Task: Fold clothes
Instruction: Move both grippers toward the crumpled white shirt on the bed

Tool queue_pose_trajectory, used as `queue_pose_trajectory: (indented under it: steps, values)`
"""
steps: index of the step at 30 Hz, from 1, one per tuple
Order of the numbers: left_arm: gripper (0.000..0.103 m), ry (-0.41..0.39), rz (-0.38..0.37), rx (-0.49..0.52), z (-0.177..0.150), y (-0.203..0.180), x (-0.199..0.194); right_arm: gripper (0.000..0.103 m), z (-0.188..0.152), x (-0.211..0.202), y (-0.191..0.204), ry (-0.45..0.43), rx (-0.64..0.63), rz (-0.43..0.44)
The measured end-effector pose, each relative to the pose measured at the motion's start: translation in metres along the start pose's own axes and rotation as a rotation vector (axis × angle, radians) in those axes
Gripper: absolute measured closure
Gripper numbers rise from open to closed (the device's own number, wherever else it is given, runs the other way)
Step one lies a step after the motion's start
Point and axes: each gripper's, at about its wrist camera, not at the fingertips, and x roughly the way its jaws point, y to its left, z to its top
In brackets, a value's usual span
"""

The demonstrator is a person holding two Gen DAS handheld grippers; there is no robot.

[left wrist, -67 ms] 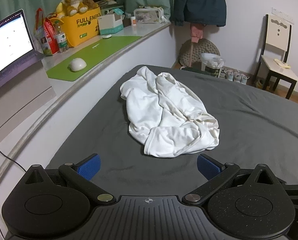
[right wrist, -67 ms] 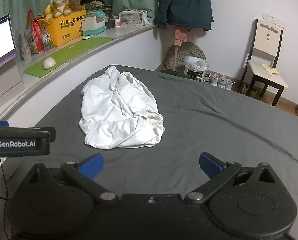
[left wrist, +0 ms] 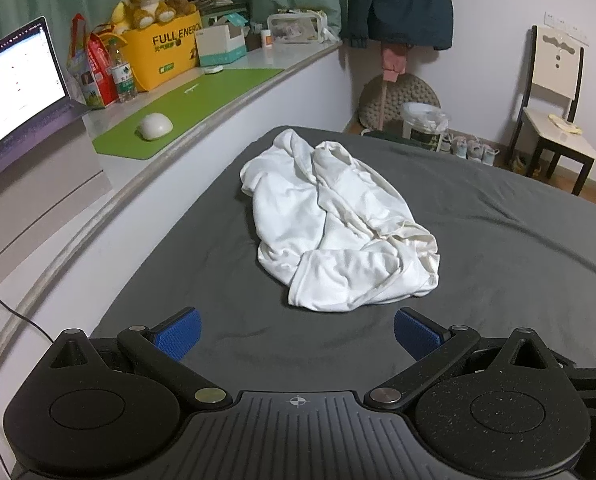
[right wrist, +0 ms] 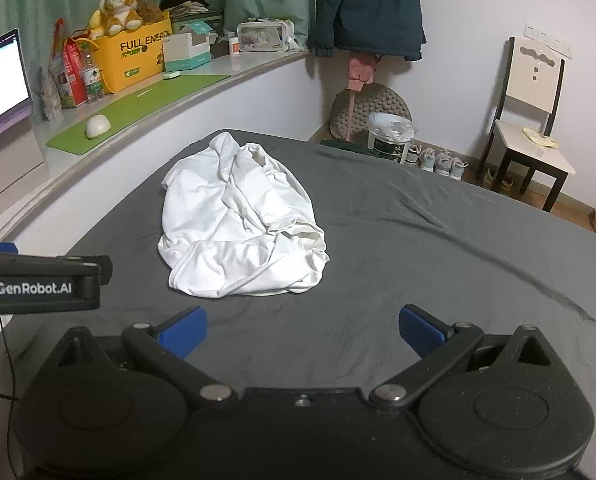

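Now both tongs gape wide over a grey bed [left wrist: 498, 240] bearing a crumpled white garment [left wrist: 338, 224].

Both wrist cameras looked forward and slightly down across the grey bed [left wrist: 498, 240] from its near edge, side by side, the right set further right. Both shared the white garment [left wrist: 338, 224], window ledge [right wrist: 226, 76] and chair [right wrist: 530, 120].

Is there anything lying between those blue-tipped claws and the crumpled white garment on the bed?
Nothing: both wrist views show only bare grey bedsheet between the open left gripper, the open right gripper and the white garment.
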Motion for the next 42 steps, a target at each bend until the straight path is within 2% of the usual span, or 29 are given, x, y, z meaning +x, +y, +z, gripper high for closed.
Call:
queue_pose_trajectory:
  steps: [4,9,23,42]
  values:
    - [0.000,0.011,-0.022,-0.013,-0.002,0.009,-0.003,0.000,-0.001,-0.001,-0.002,0.008,0.002,-0.004]
    - [0.000,0.031,-0.013,0.002,-0.003,-0.004,0.000,0.000,-0.003,-0.001,-0.005,0.018,0.003,-0.009]
    - [0.000,0.071,-0.016,-0.035,-0.007,-0.006,0.005,0.000,-0.008,0.013,-0.005,0.055,0.046,0.020]
    - [0.000,0.113,-0.007,-0.030,-0.007,-0.019,0.017,0.000,-0.011,0.026,-0.013,0.088,0.087,0.025]
